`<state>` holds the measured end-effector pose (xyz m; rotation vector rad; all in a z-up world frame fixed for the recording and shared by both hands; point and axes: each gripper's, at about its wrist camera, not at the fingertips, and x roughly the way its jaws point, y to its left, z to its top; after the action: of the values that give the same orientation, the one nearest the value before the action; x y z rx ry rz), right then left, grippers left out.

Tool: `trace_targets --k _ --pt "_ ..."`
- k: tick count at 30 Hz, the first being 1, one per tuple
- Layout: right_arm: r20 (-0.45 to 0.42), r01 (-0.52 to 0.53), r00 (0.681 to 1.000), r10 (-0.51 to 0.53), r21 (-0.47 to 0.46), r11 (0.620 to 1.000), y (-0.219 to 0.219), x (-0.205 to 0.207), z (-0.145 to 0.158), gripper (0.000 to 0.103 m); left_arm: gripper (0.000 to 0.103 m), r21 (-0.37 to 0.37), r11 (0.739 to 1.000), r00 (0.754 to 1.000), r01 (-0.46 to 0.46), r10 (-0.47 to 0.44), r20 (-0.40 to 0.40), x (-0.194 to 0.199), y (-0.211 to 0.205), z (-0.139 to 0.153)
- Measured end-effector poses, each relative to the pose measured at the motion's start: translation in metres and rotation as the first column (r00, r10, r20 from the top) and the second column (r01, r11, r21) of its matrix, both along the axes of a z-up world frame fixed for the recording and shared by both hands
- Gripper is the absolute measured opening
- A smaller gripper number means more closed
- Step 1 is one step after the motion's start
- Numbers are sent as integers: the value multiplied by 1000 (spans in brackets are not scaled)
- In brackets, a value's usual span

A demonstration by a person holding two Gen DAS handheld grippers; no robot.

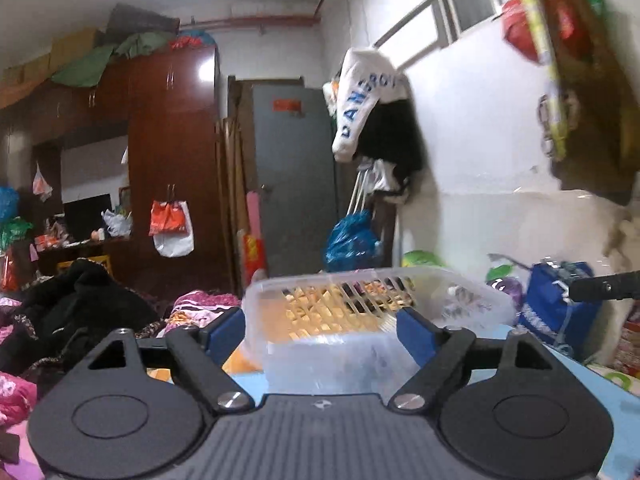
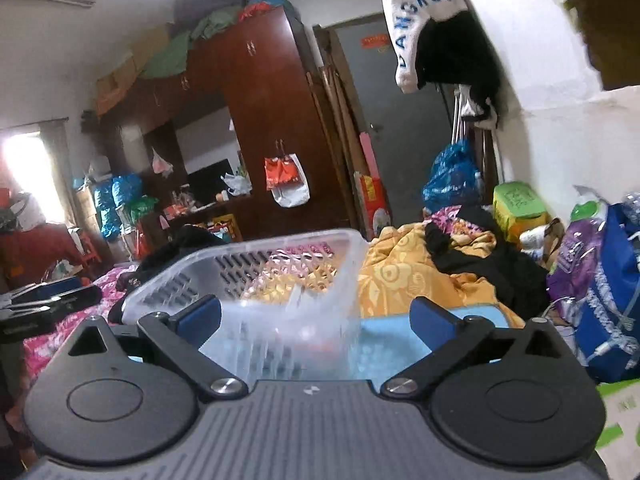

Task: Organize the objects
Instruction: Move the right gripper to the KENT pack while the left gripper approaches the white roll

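A clear plastic slotted basket stands on a light blue surface, right in front of my left gripper. The left gripper's blue fingers are wide apart on either side of the basket's near end, and I see no grip on it. In the right wrist view the same basket sits between my right gripper's spread blue fingers, nearer the left finger. The other gripper shows at the left edge of the right wrist view, and at the right edge of the left wrist view.
An orange-yellow quilt and black clothes lie behind the basket. Pink bedding and a black garment lie to the left. A blue bag stands at the right. A dark wardrobe and a grey door are far behind.
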<state>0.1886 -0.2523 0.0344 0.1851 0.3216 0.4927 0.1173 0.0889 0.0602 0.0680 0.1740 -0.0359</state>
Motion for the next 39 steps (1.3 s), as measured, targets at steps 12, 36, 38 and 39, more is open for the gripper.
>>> trace_targets --k 12,36,38,39 --pt "59 9 998 -6 -45 999 12 -75 -53 103 88 -27 998 997 -62 61 -54 -40 6 -59" --pt "-24 -73 997 70 -166 983 39 -79 -97 80 88 -38 998 976 -41 32 -217 -15 -6 -108" --pt "-17 -69 998 67 -175 982 40 -81 -97 73 88 -35 999 974 -35 26 -226 -14 -11 -110" --pt "-13 -71 997 70 -183 981 41 -82 -98 72 88 -28 999 972 -26 19 -233 -13 -13 -110"
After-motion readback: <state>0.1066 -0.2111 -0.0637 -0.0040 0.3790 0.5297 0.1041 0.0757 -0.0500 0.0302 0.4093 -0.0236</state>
